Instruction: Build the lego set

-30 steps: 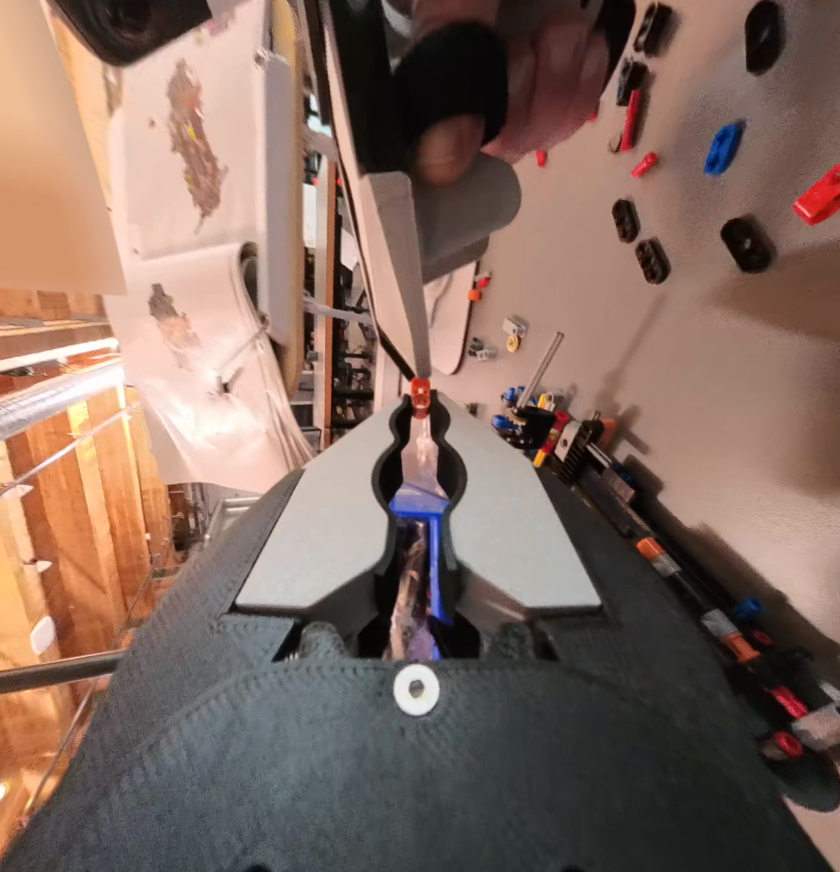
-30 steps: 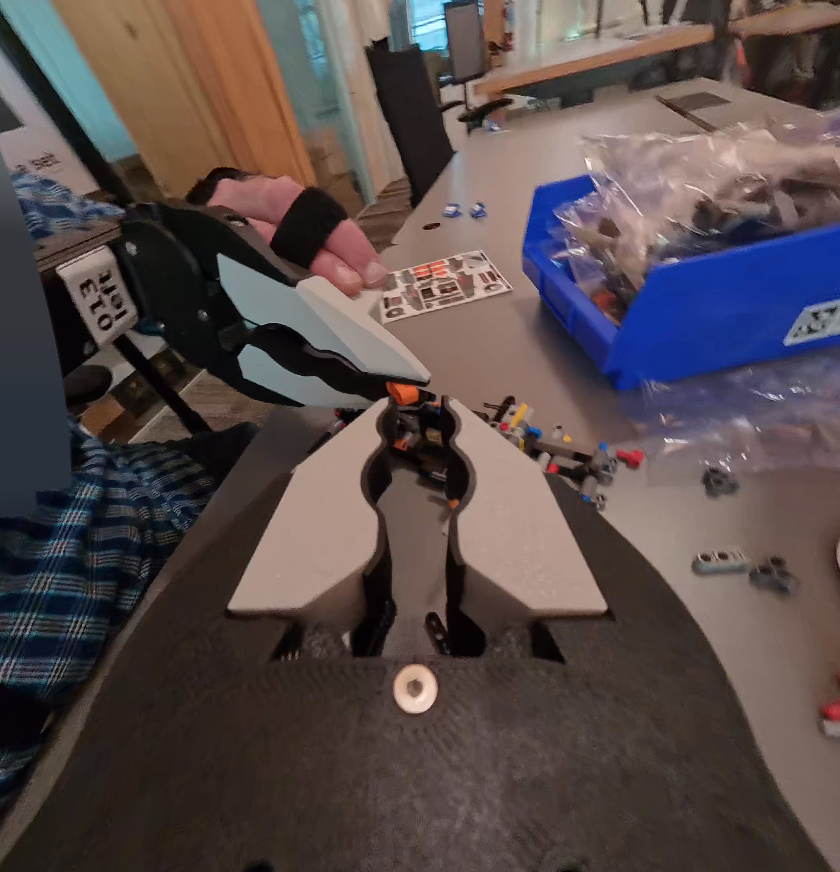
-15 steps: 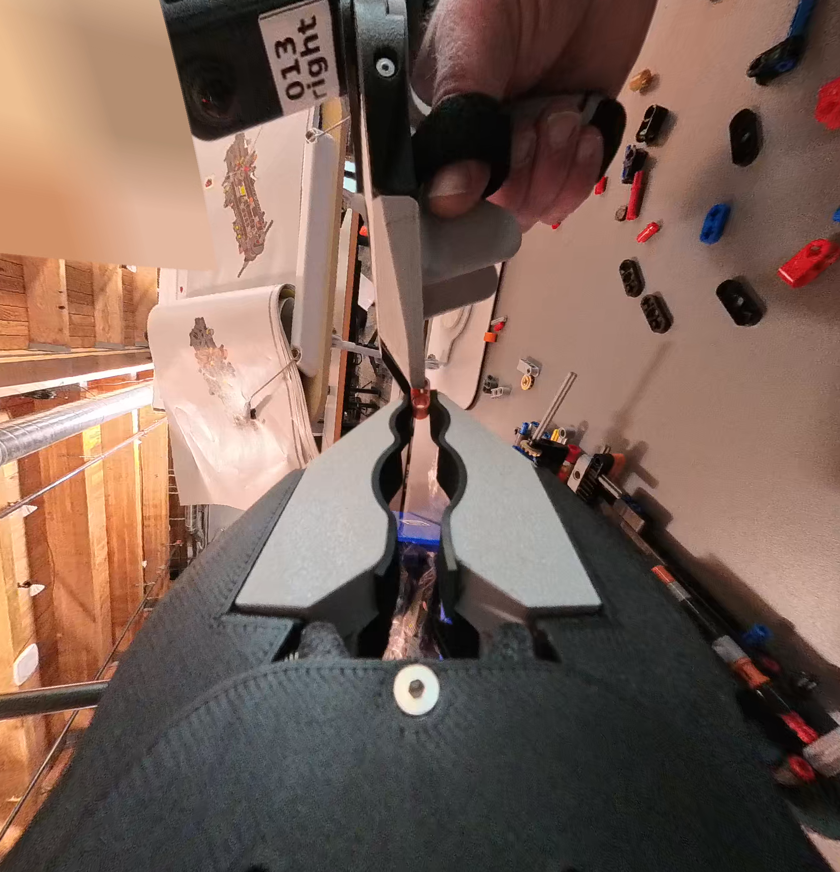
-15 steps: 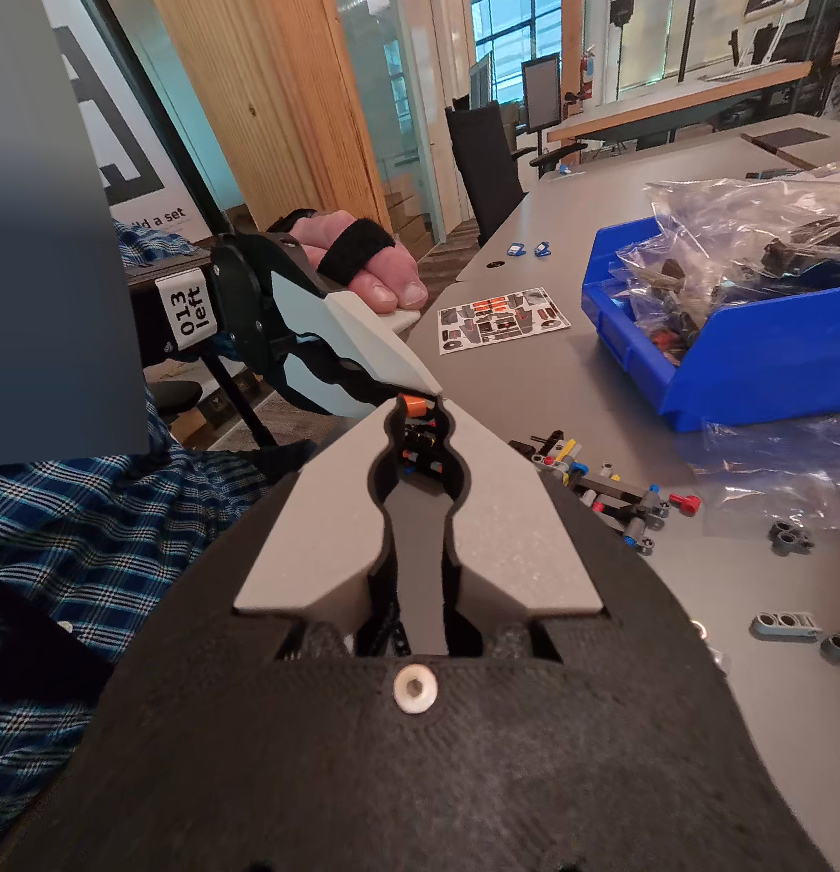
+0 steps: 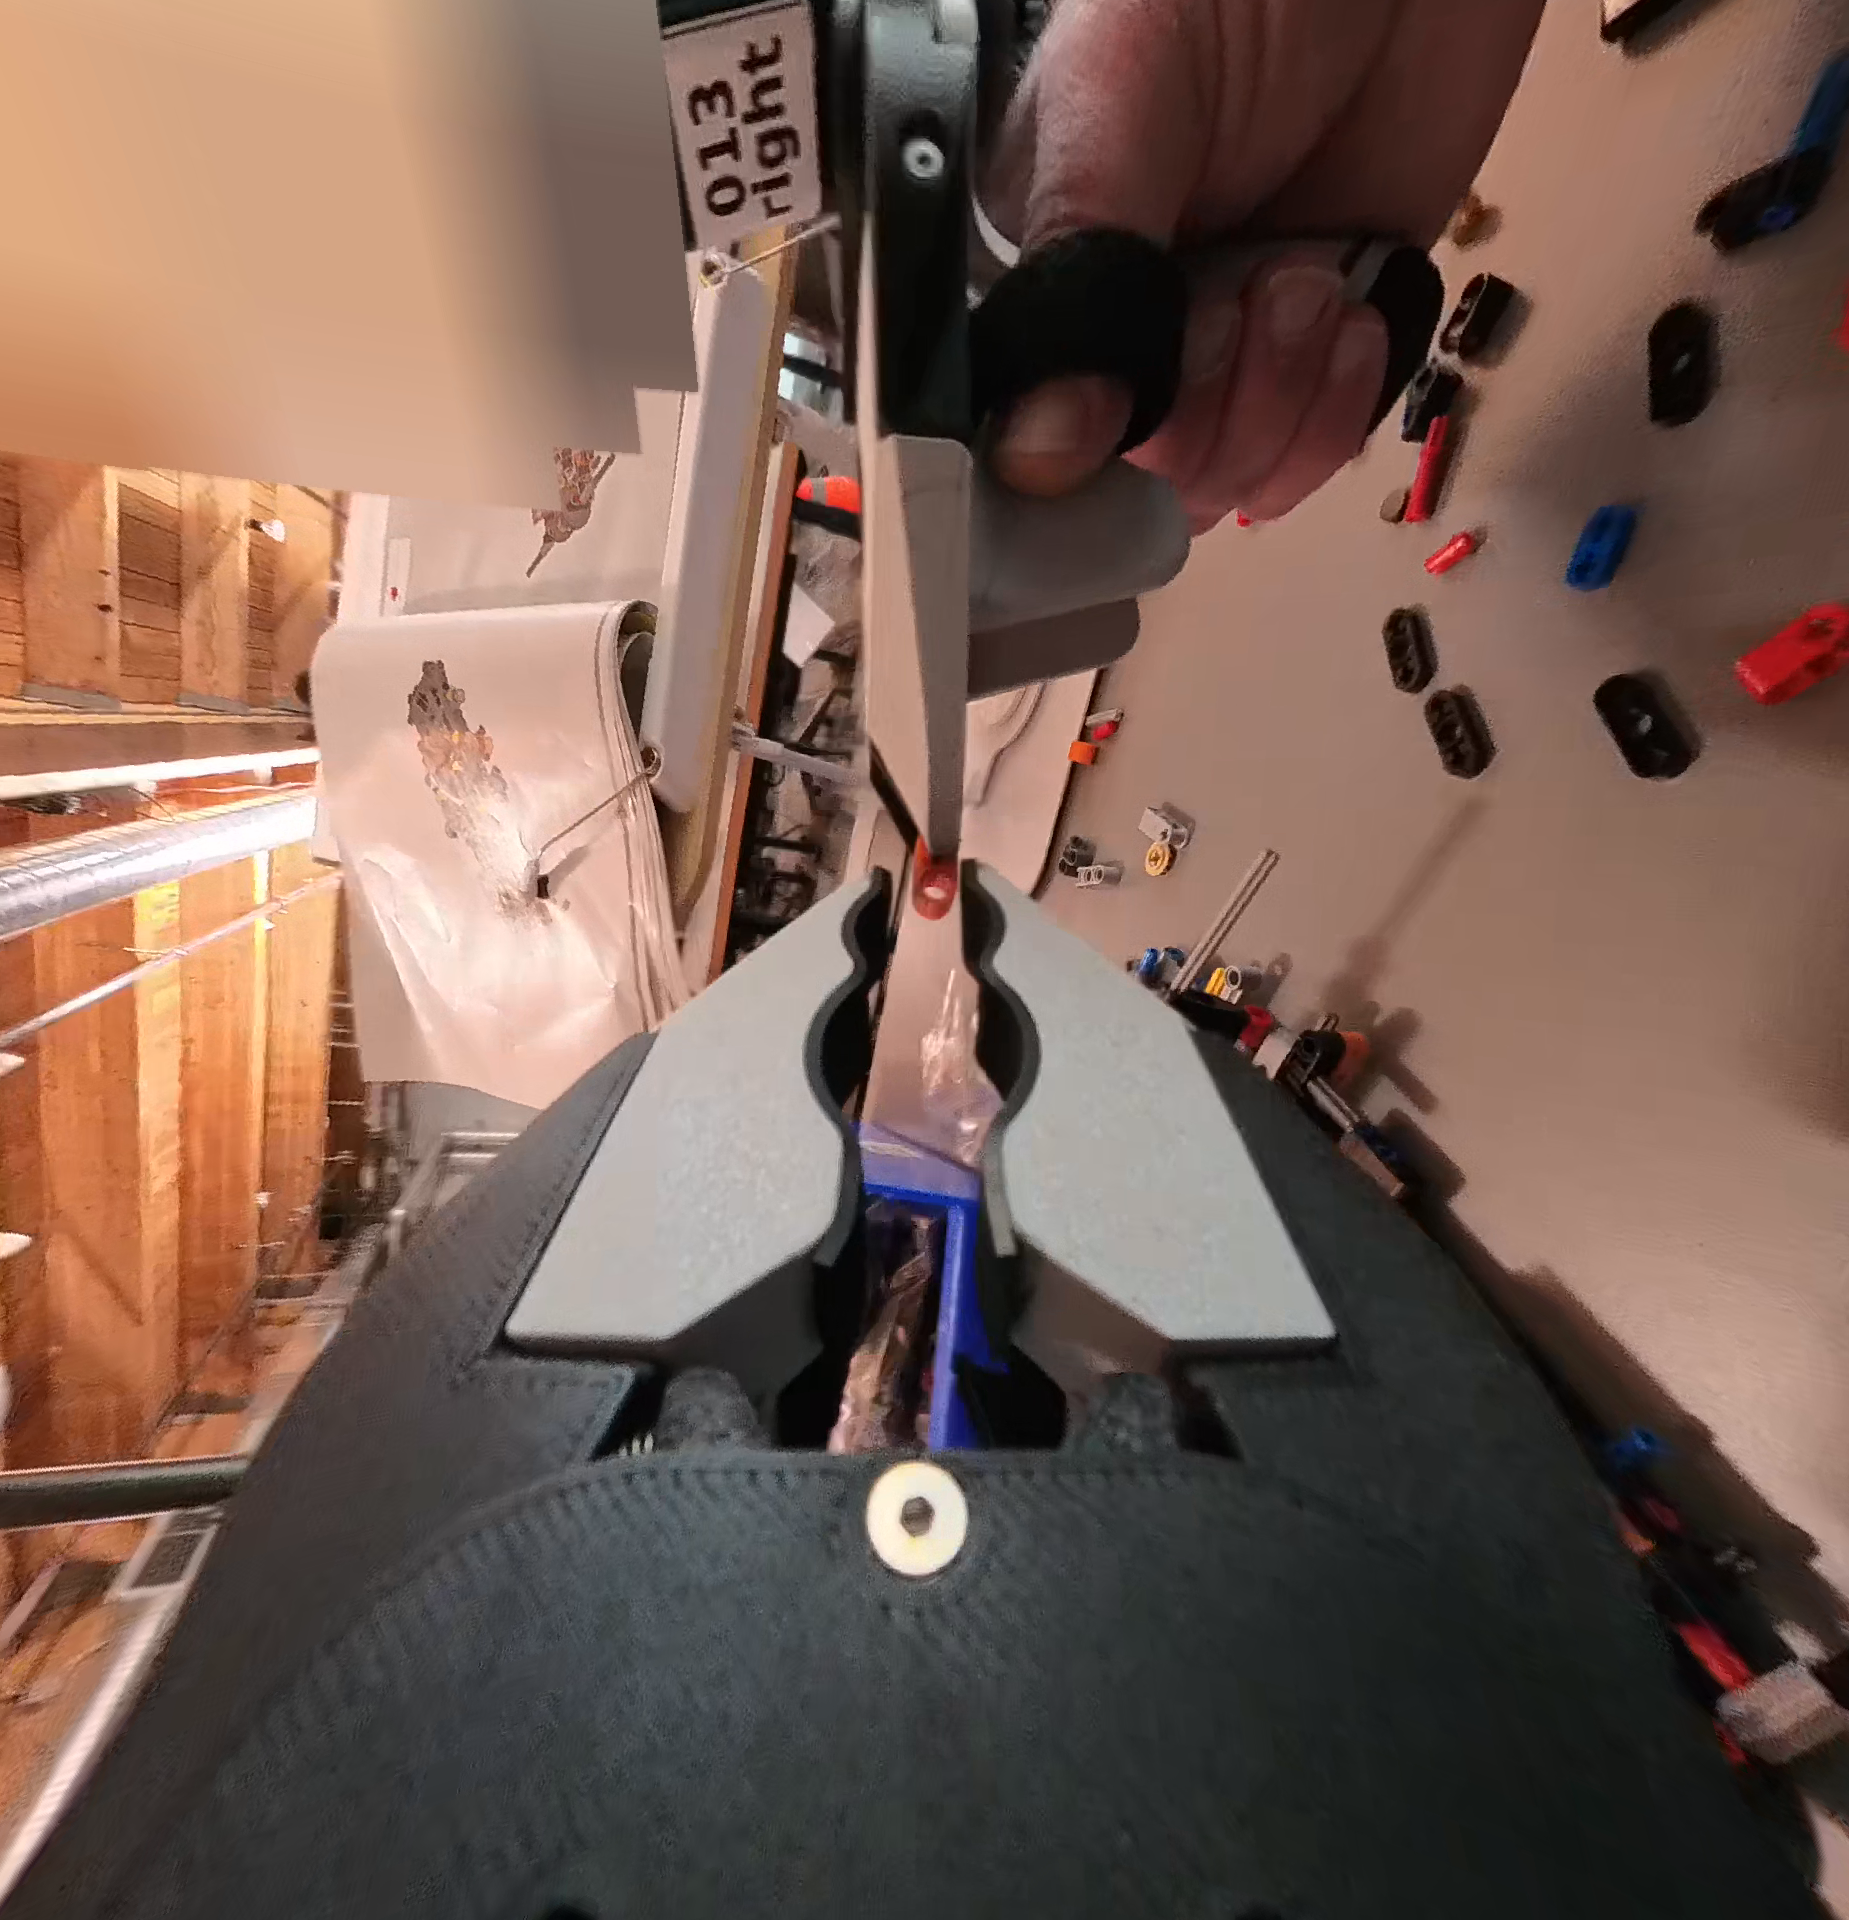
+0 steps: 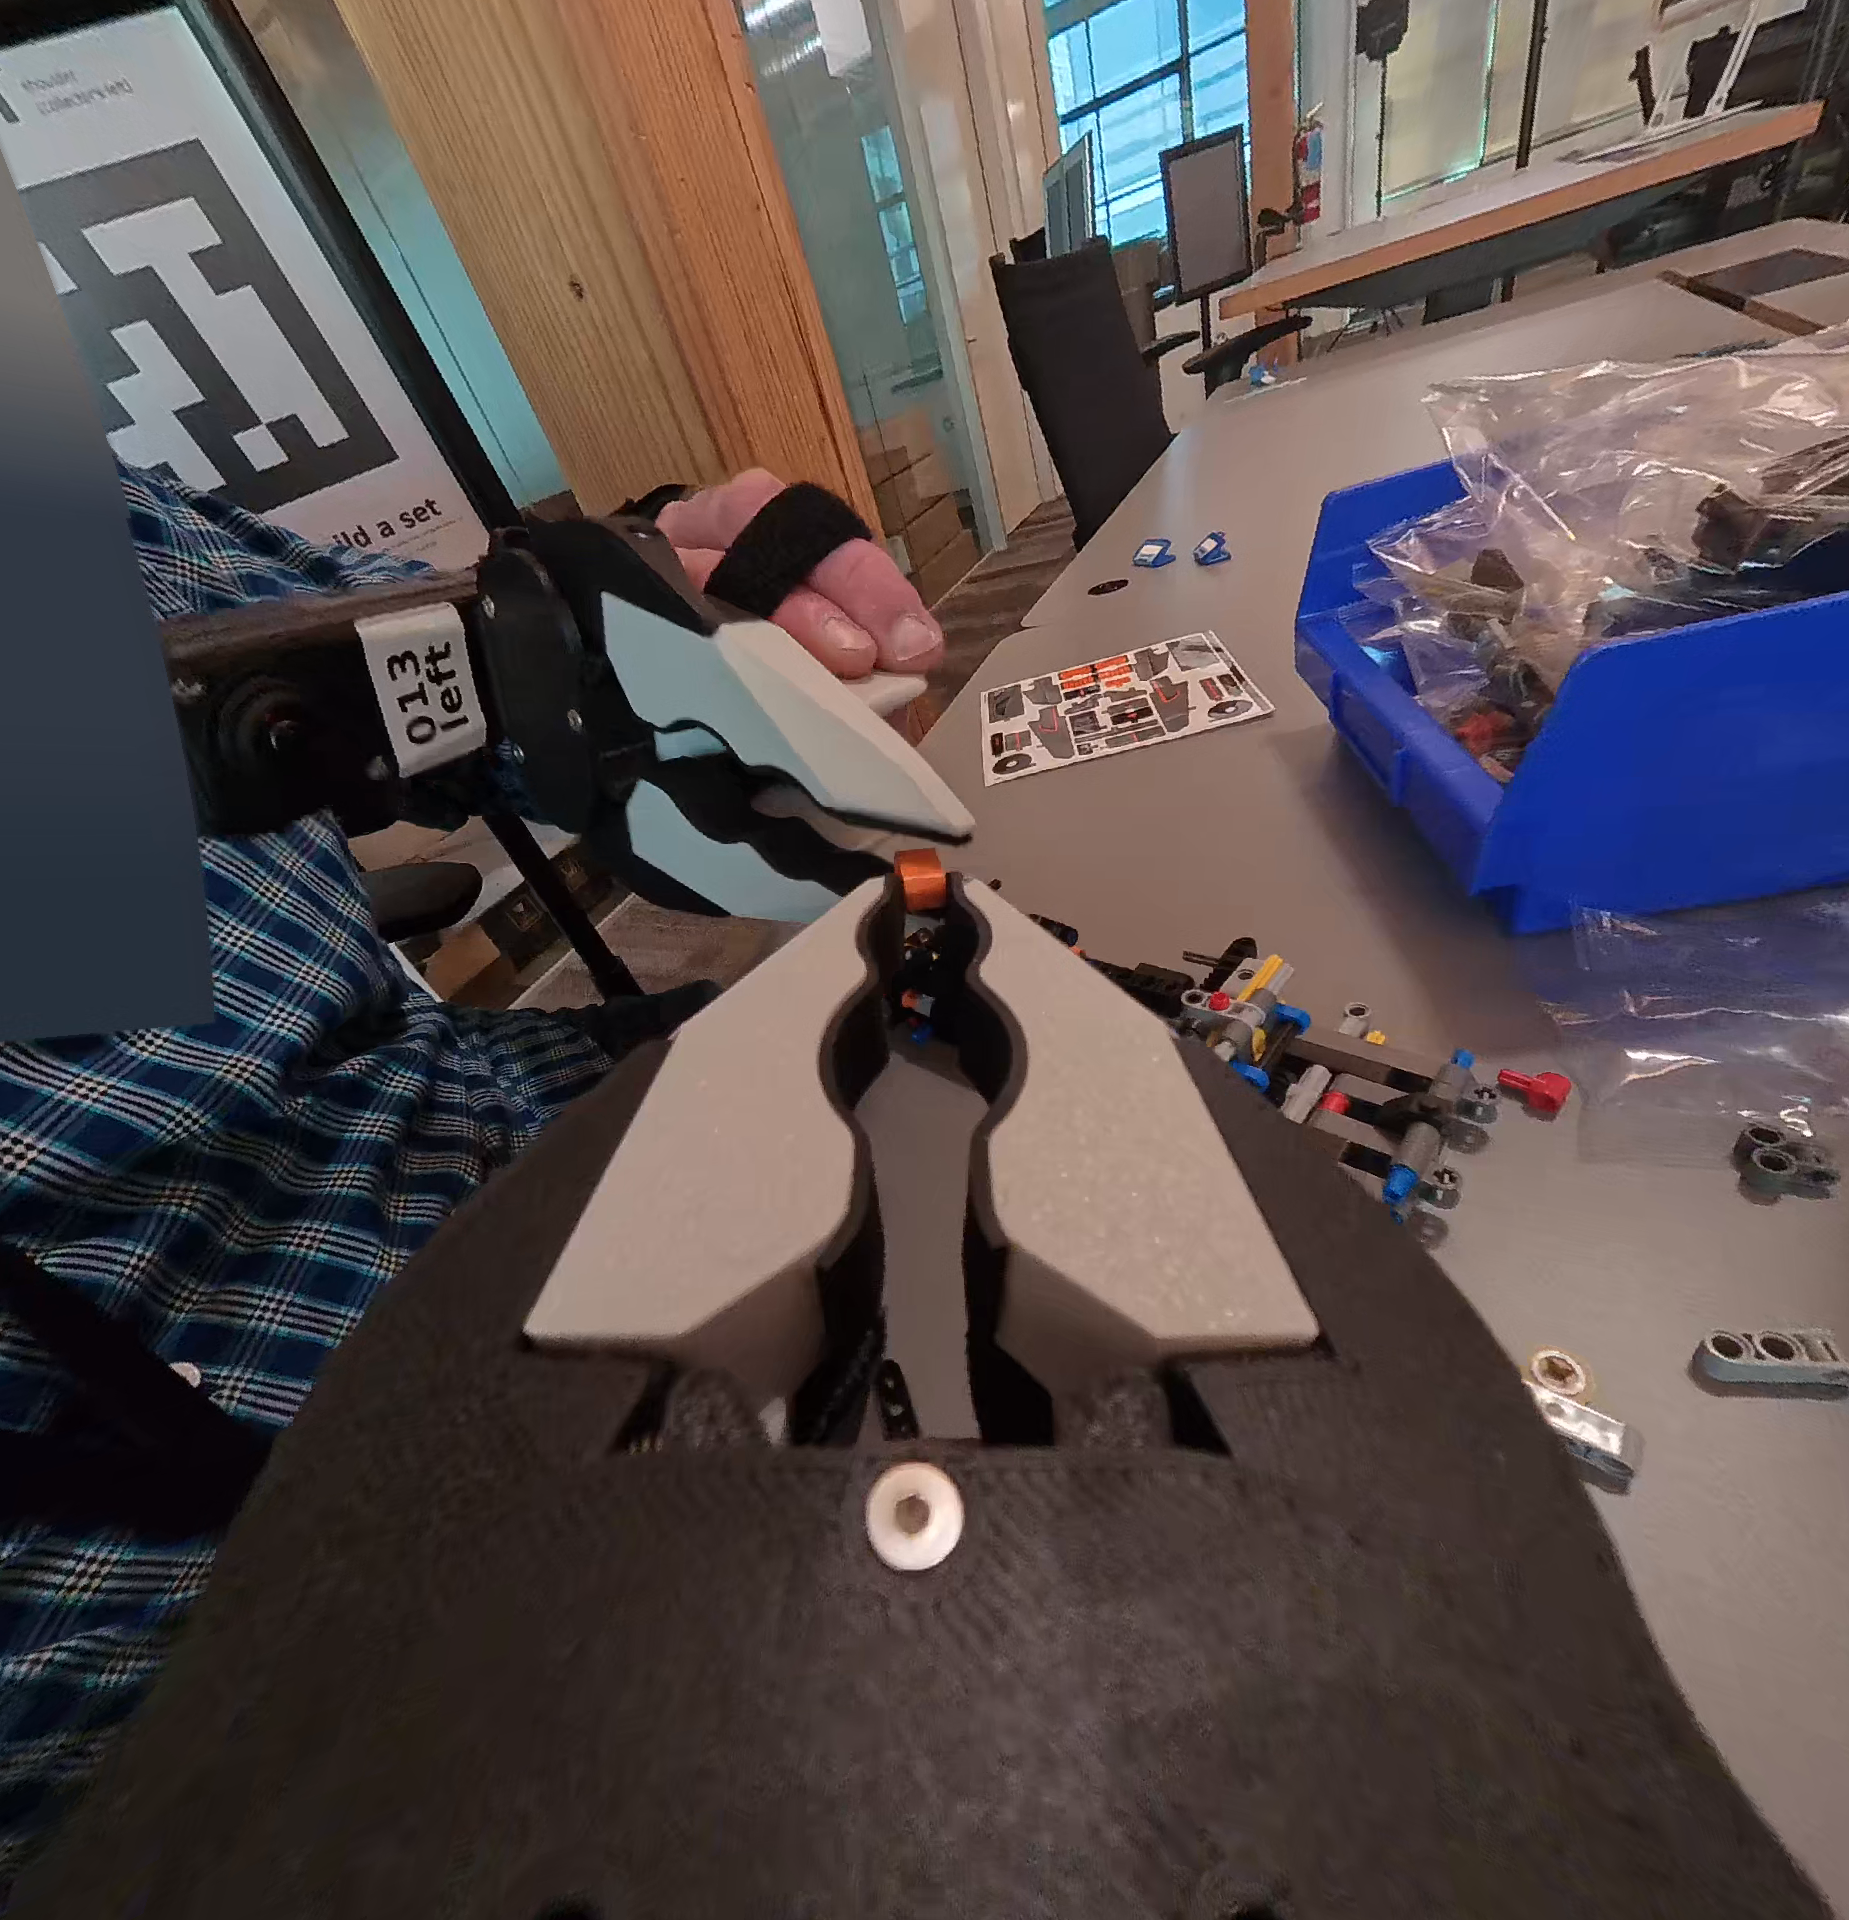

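Right wrist view: right gripper (image 6: 925, 891) clamped on small orange bush (image 6: 918, 878), held above table (image 6: 1159, 831). Left gripper (image 5: 925, 894) fingertips slightly apart around same piece, half-built frame (image 6: 1346, 1081) lying below. Step looks like mid-air handover or regrip; next move needs one firm pinch before other lets go.

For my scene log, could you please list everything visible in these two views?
orange piece: one, orange, between both tongs' tips
partial lego build: one, grey-black with coloured pins, mid-table
loose lego pieces: many, black, red, blue, grey, scattered on table
bin: one, blue, holding clear bags of parts
sticker sheet: one, white, flat beyond the build
instruction booklet: one, white, open at table edge
table: one, grey
plaid shirt: one, blue check
left tongs: grey, tips flanking orange piece
right tongs: grey, pinching orange piece
left hand: black strap
right hand: black strap
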The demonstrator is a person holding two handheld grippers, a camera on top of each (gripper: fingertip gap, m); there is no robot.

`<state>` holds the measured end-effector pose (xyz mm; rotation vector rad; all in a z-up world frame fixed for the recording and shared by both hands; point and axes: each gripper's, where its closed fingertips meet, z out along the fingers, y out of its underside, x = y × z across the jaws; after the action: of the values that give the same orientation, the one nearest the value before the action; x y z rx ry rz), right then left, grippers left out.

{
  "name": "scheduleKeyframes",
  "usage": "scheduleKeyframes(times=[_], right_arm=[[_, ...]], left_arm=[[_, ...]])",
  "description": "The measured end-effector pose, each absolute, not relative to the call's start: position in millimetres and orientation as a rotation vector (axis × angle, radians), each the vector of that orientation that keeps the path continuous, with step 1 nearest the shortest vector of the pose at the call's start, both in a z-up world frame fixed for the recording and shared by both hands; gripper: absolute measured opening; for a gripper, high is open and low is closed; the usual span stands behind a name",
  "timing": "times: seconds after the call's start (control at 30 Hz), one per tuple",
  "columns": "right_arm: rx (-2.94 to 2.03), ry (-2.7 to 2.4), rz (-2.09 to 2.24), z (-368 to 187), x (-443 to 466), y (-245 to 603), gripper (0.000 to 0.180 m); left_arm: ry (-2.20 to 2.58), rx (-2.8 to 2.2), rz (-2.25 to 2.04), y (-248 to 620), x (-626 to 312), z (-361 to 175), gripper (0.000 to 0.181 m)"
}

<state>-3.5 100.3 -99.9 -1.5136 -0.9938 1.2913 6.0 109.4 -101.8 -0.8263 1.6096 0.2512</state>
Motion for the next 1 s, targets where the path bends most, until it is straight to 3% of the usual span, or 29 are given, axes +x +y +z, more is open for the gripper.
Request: scheduleKeyframes(times=[0.07, 0.37, 0.5, 1.0], right_arm=[[-1.507, -0.981, 1.277, -100.2, -0.5, 103.3, 0.004], [-1.419, -1.06, 1.22, -96.5, -0.5, 94.8, 0.004], [-1.402, -1.075, 1.208, -95.2, 0.1, 93.0, 0.004], [-1.38, -1.105, 1.206, -96.3, -1.2, 88.6, 0.004]], left_arm=[[1.605, -0.91, 0.177, 109.9, 3.0, -101.2, 0.021], [1.597, -1.451, -0.56, 94.1, 1.4, -101.6, 0.014], [1.577, -1.472, -0.644, 93.3, 3.7, -103.4, 0.007], [1.515, -1.498, -0.816, 88.6, 3.8, -100.0, 0.006]])
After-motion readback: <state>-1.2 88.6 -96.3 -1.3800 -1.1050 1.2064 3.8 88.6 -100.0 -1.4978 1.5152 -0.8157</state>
